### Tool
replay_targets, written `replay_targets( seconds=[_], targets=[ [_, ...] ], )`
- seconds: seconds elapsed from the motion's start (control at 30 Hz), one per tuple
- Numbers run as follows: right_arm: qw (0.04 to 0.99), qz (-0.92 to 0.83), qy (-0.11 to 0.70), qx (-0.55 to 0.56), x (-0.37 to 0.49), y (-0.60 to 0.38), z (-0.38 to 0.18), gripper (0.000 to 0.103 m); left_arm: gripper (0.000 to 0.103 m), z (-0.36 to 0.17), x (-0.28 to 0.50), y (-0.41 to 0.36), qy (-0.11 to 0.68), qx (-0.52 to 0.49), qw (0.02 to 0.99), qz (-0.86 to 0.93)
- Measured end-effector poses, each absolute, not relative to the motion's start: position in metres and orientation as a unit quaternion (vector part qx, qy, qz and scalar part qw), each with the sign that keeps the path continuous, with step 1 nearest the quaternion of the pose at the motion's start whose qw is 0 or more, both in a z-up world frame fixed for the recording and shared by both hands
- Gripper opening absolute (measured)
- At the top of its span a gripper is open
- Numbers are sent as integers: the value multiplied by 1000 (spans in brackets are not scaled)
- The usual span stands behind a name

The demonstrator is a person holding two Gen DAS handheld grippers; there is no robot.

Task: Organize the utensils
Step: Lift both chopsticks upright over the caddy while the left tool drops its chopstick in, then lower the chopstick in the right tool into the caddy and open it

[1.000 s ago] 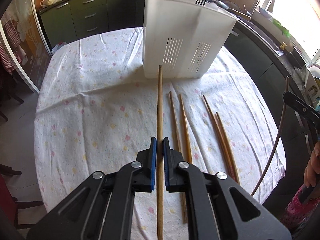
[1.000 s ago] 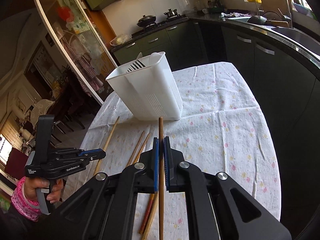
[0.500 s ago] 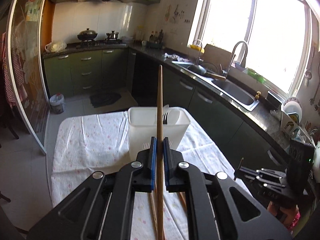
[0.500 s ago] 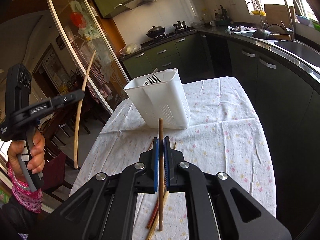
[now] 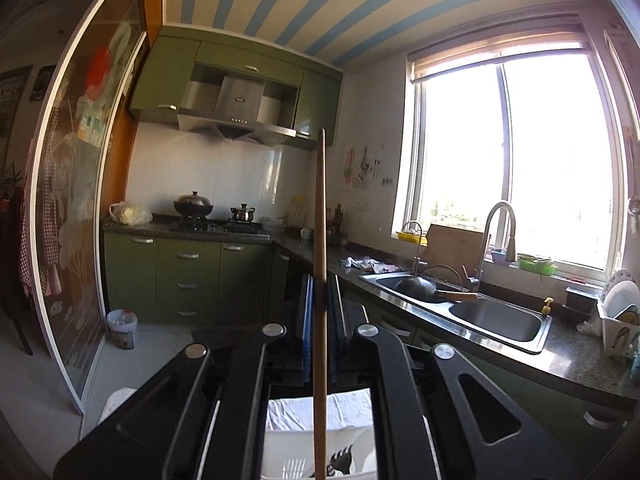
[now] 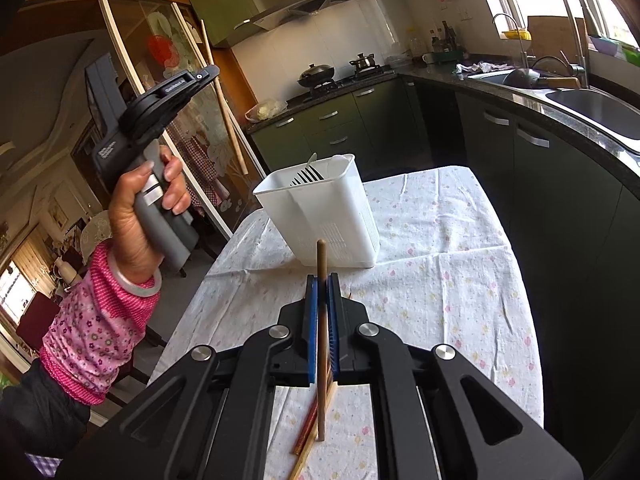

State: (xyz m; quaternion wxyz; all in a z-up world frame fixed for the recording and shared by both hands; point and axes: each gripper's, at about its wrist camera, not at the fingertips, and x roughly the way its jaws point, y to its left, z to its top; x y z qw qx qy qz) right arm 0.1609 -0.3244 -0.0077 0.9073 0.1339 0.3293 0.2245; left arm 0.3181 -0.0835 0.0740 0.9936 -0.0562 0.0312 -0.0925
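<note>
My left gripper (image 5: 320, 288) is shut on a long wooden chopstick (image 5: 320, 216) and points level at the kitchen, high over the table. The white slotted utensil holder (image 5: 296, 448) shows below it, with a dark fork (image 5: 340, 460) inside. In the right wrist view a hand holds that left gripper (image 6: 214, 71) raised to the left of the holder (image 6: 320, 212), its chopstick (image 6: 224, 100) upright. My right gripper (image 6: 321, 280) is shut on another chopstick (image 6: 321, 264), aimed at the holder from short of it. More chopsticks (image 6: 306, 440) lie on the cloth underneath.
The table (image 6: 440, 280) has a white floral cloth; its right edge runs close to dark green cabinets (image 6: 540, 152). A counter with a sink (image 5: 492, 320) lies to the right, a stove (image 5: 208, 224) at the back, and a glass sliding door (image 6: 188, 128) to the left.
The left gripper rose and swung up from pointing down at the table to level, carrying its chopstick above the holder. The right gripper, still holding its chopstick, shifted slightly up and toward the holder.
</note>
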Motion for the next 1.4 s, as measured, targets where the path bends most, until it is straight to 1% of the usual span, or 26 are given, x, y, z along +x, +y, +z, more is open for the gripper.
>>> replay_targets(
  seconds=[0.1,0.3,0.47,0.77,0.9,1.13,1.2,1.3,1.4],
  targets=[
    [909,227,323,130,158,-324,-2,6,7,65,336,-92,21,-42,996,-78],
    [916,230,306,123,151,-325,13,6,7,29,362,-93,60,-50,995,-68],
    [918,233,298,115,150,-321,23,6,7,4,362,-79,90,-59,992,-67],
    [927,231,281,94,161,-307,47,6,7,-22,351,-82,123,-27,989,-74],
    [937,219,258,85,174,-305,71,6,15,-28,346,-84,139,-23,987,-79],
    [957,198,185,101,218,-303,131,6,21,-23,316,-72,153,-32,983,-92],
    [963,190,162,104,233,-299,144,6,26,-22,304,-67,157,-29,983,-93],
    [971,168,134,106,259,-291,154,6,26,-21,285,-58,167,-27,981,-97],
    [974,158,126,102,287,-280,152,6,28,-23,271,-51,182,-20,978,-99]
  ],
)
